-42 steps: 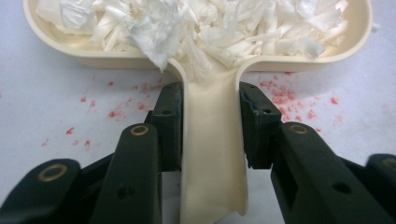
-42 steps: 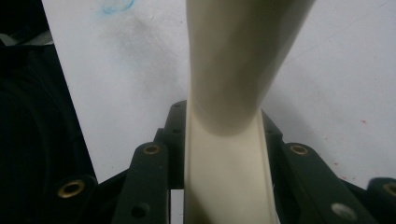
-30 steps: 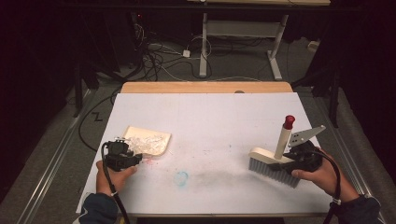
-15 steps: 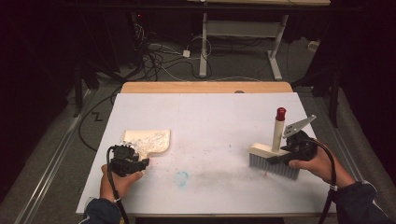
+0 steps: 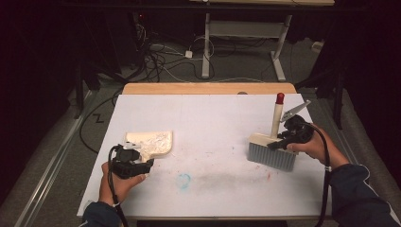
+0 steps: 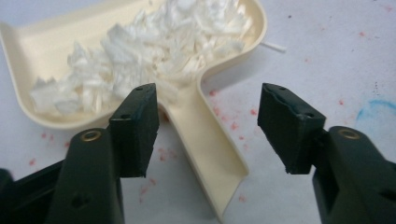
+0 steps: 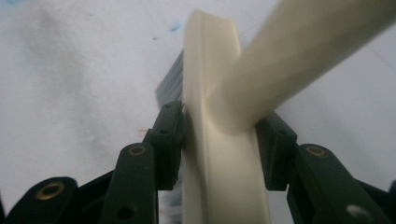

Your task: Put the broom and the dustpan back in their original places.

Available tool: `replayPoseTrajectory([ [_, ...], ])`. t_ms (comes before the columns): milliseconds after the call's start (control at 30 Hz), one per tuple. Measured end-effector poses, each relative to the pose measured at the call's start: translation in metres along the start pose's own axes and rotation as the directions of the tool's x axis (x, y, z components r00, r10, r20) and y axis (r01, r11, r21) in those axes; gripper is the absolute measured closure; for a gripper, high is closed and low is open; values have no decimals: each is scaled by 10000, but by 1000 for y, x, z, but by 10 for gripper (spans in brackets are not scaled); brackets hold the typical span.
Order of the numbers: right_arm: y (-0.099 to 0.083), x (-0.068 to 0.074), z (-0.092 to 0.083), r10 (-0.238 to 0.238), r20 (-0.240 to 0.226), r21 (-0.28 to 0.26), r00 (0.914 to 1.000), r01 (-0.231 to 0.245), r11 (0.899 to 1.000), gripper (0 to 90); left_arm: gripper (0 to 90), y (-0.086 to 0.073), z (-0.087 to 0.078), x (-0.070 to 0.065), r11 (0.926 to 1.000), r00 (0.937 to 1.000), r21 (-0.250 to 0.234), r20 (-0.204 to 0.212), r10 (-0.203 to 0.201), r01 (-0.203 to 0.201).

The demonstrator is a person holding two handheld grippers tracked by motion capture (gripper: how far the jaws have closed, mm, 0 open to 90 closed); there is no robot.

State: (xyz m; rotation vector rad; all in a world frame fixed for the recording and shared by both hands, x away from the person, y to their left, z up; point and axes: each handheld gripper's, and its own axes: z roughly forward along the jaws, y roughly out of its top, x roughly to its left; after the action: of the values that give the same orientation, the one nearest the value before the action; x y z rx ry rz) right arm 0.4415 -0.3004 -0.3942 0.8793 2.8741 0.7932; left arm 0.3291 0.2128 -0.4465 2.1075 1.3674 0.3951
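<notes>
Since the earlier high view, the right hand has carried the brush (image 5: 273, 150) leftward across the table (image 5: 213, 118), away from its right edge, and the left gripper (image 5: 142, 164) has let go of the dustpan (image 5: 150, 143), which sits where it did near the table's left side. Both sets of jaws have just been opening.

In the left gripper view the two black jaws stand apart, with the cream dustpan's short handle (image 6: 205, 149) lying between them; neither pad presses on it, though the left pad is very close to its edge. The pan's scoop (image 6: 28, 60) holds a heap of white paper shreds (image 6: 154, 51), and one loose shred (image 6: 273, 46) lies on the table just beside its rim.

The right gripper (image 5: 280, 143) is at the brush's cream head. In the right gripper view its pads (image 7: 168, 140) flank the head block (image 7: 219, 177); the left pad touches the block's side, and the right pad is beside the base of the handle (image 7: 299, 56), contact there hard to judge. The brush stands on its grey bristles (image 5: 269, 158) right of centre, its red-tipped handle (image 5: 280, 98) pointing up.

A faint blue ring mark (image 5: 183, 180) and scattered red specks stain the white surface between dustpan and brush.
</notes>
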Motion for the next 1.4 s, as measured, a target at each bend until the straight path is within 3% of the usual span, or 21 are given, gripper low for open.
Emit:
replayPoseTrajectory([
  [67,3,-5,2,-80,484,162,9988,72,9998,515,362,2,-1,-1,9997,9998,-134,-10,210,-210],
  [133,5,-9,8,-427,812,671,9958,373,9970,511,362,3,-1,-2,9994,9996,-215,21,282,-281],
  [333,10,-14,22,-883,907,967,9920,795,9921,461,348,6,2,-5,9948,9957,-436,75,921,-917],
  [433,13,-14,29,-1078,1403,1219,9842,909,9884,400,319,8,2,-7,9896,9920,-687,-51,1263,-1264],
  [467,14,-13,31,-1115,1854,1274,9763,886,9879,372,277,9,2,-8,9885,9916,-782,-146,1284,-1292],
  [533,13,-14,31,-1090,2478,851,9627,905,9923,376,252,10,1,-10,9846,9903,-1078,-318,1351,-1378],
  [600,11,-12,27,-657,2820,321,9572,591,9977,342,215,9,-1,-11,9780,9883,-1434,-376,1475,-1514],
  [633,9,-11,25,-504,3118,-68,9488,553,9984,323,206,9,-2,-11,9735,9869,-1625,-389,1564,-1606],
  [667,6,-8,20,-311,3127,-666,9493,546,9963,337,201,8,-3,-12,9707,9857,-1716,-426,1631,-1681],
  [700,3,-6,18,-225,3063,-1081,9517,582,9924,347,199,8,-4,-13,9653,9825,-1832,-476,1802,-1859],
  [733,-1,-1,15,-142,3125,-1607,9498,676,9847,328,194,7,-5,-14,9598,9798,-1971,-498,1937,-1997],
  [800,-8,8,11,-76,3358,-2174,9419,853,9723,329,190,6,-6,-16,9504,9756,-2199,-498,2140,-2198],
  [867,-17,19,6,174,3554,-3028,9345,975,9481,316,190,5,-8,-19,9366,9674,-2423,-630,2452,-2532],
  [933,-26,27,2,456,3509,-3641,9353,914,9269,312,190,4,-10,-21,9246,9618,-2648,-710,2645,-2738],
  [967,-31,33,0,585,3713,-3912,9267,989,9150,305,190,3,-11,-22,9178,9590,-2784,-732,2737,-2831],
  [1067,-41,44,-4,866,4040,-4287,9106,1049,8973,305,190,1,-13,-24,8997,9512,-3093,-811,2978,-3081],
  [1133,-49,50,-7,1153,3834,-4785,9164,903,8734,293,186,-1,-13,-26,8897,9464,-3235,-876,3109,-3222],
  [1167,-53,54,-8,1286,3869,-4915,9131,861,8666,294,185,-3,-13,-27,8834,9441,-3343,-878,3177,-3283],
  [1200,-57,58,-9,1353,4011,-4986,9060,921,8619,292,184,-3,-13,-27,8721,9363,-3416,-1018,3361,-3502],
  [1267,-63,64,-10,1395,3978,-5116,9068,931,8541,276,184,-7,-13,-27,8635,9295,-3452,-1095,3522,-3678],
  [1400,-76,77,-9,1596,4242,-5291,8914,1010,8425,258,184,-15,-11,-27,8609,9292,-3513,-1058,3541,-3680],
])
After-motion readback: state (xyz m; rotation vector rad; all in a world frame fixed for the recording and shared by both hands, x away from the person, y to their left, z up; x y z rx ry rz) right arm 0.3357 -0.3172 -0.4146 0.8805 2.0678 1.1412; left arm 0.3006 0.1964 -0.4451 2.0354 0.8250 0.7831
